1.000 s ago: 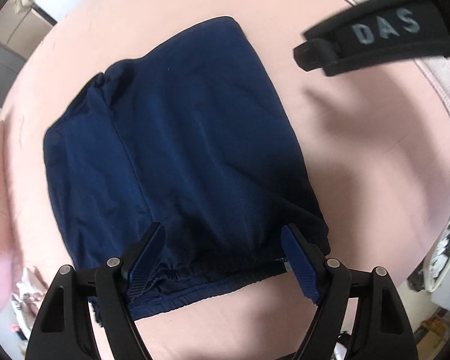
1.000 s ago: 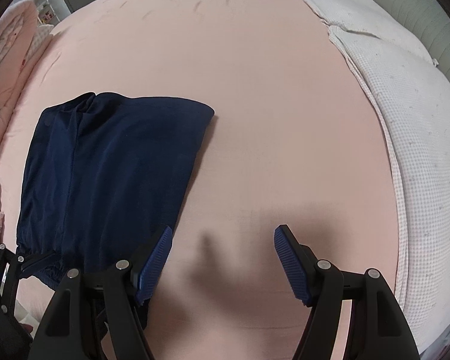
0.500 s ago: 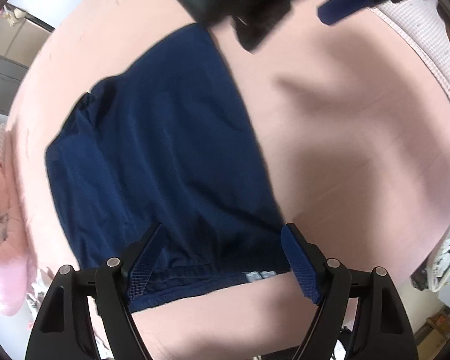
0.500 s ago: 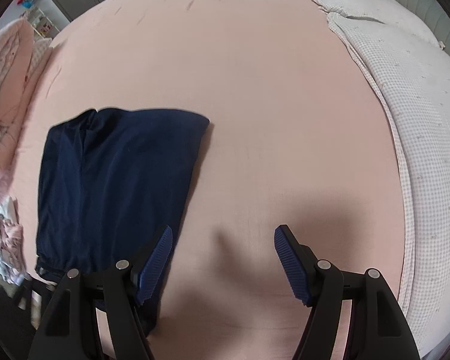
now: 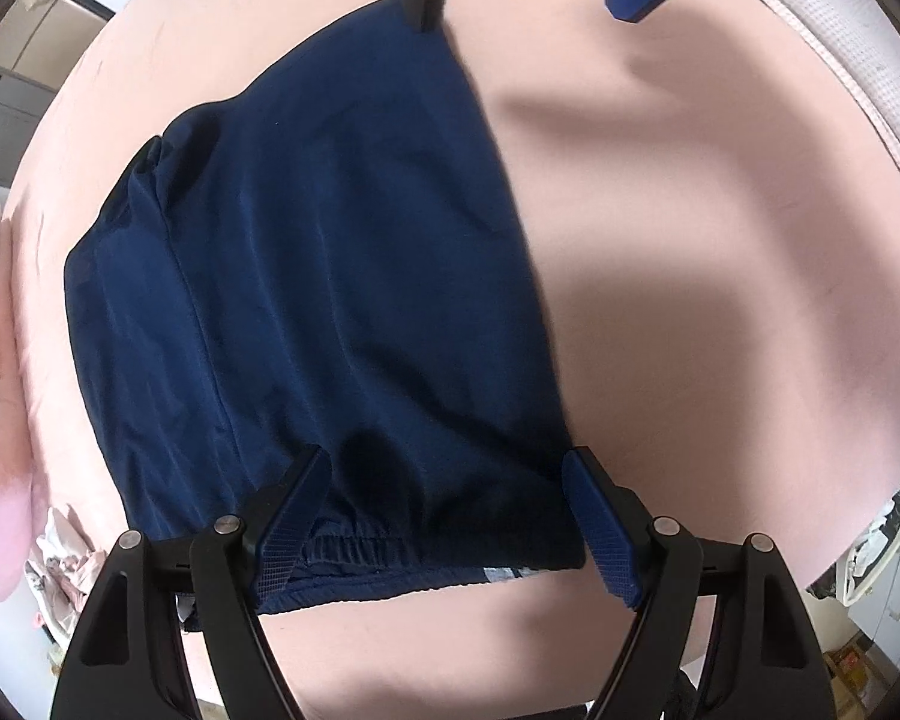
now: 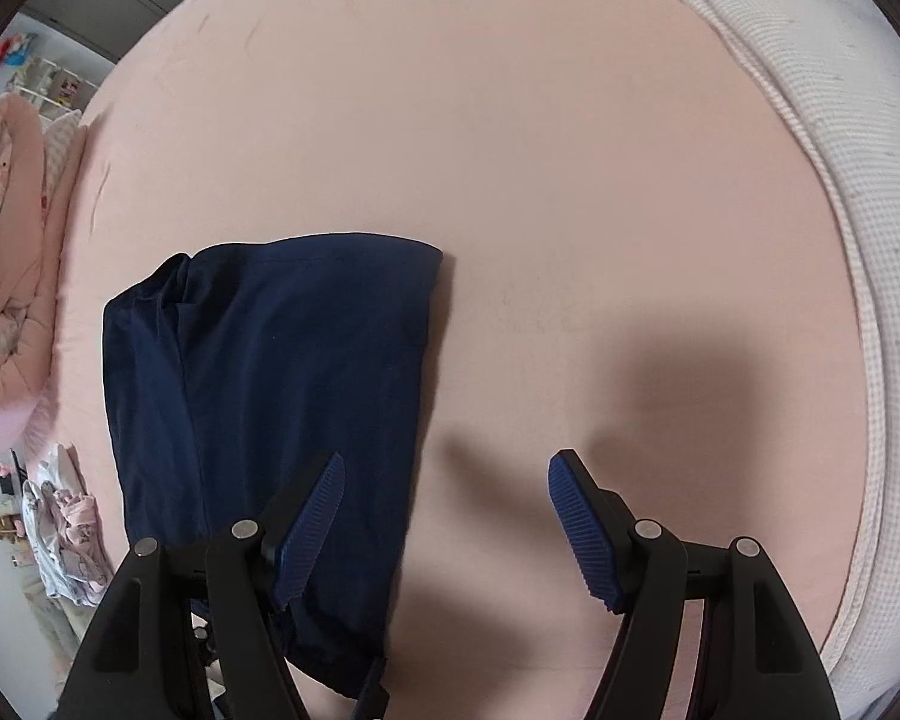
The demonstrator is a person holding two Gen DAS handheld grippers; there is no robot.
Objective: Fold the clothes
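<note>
Black frames; ribbed blue fingers [image 6: 582, 525] (silver screws)

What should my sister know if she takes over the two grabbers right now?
Left gripper: jaws open, holding nothing, over the elastic waistband end of the navy shorts.
Right gripper: jaws open, holding nothing, above the pink bedsheet, at the shorts' right edge.
Shorts: lying flat on the sheet, apparently folded in half lengthwise.
Nearby: white blanket at the right, pink quilt at the left.
Left to do: probably grasp the waistband end and fold it toward the far hem, then smooth it.
</note>
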